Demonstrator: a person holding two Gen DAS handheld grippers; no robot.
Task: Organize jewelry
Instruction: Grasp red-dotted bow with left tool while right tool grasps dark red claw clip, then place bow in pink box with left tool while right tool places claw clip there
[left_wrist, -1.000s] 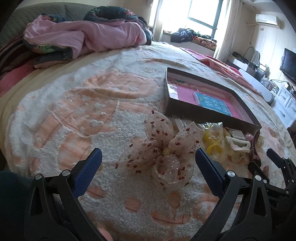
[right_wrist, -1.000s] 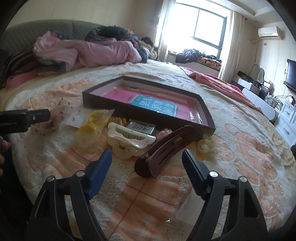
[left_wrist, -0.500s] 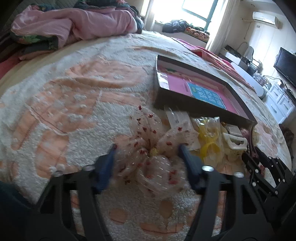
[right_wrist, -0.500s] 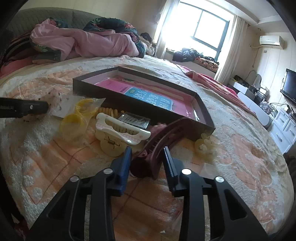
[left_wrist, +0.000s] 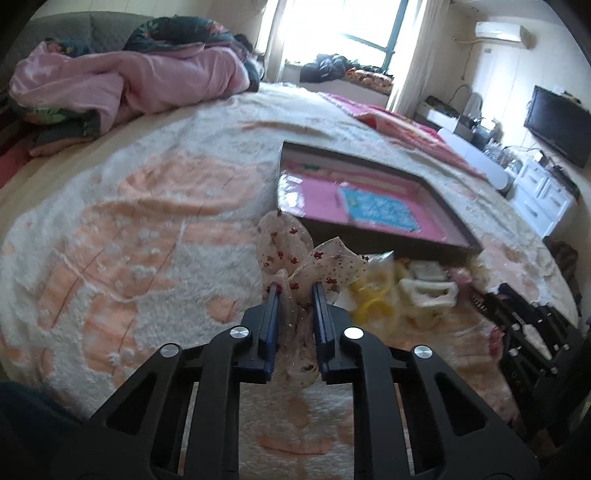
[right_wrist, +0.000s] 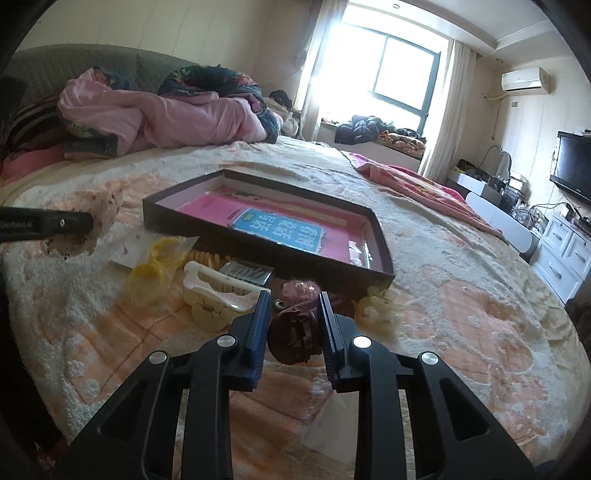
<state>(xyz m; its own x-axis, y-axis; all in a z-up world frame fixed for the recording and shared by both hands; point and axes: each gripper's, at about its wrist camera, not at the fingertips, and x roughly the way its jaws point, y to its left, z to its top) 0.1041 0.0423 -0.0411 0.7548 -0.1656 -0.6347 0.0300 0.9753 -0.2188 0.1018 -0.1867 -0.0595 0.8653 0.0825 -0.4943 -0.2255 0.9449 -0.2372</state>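
Note:
My left gripper (left_wrist: 295, 288) is shut on a sheer bow with red dots (left_wrist: 284, 240), which bunches up between the blue pads just above the blanket. Seen in the right wrist view, that gripper (right_wrist: 48, 223) holds the bow (right_wrist: 107, 210) at the far left. My right gripper (right_wrist: 291, 306) has a dark red hair claw (right_wrist: 295, 334) between its pads; the jaws are closing and press on it. Straight ahead lies a dark box (right_wrist: 162, 219) (left_wrist: 388, 243) with a pink lining. In front of it lie a white hair claw (right_wrist: 218, 291) and bagged yellow pieces (right_wrist: 155, 266).
Everything rests on a fluffy peach-and-white blanket (left_wrist: 129, 240) spread over a bed. A pale yellow clip (right_wrist: 376, 310) and a pink fuzzy piece (right_wrist: 299, 291) sit near the box's front corner. A pink quilt (left_wrist: 129, 81) is heaped at the back. White drawers (right_wrist: 565, 251) stand beyond the bed's right edge.
Both grippers went from wide open to closed. The left one shut on the dotted bow and the right one closed on the dark red hair claw, which now points end-on.

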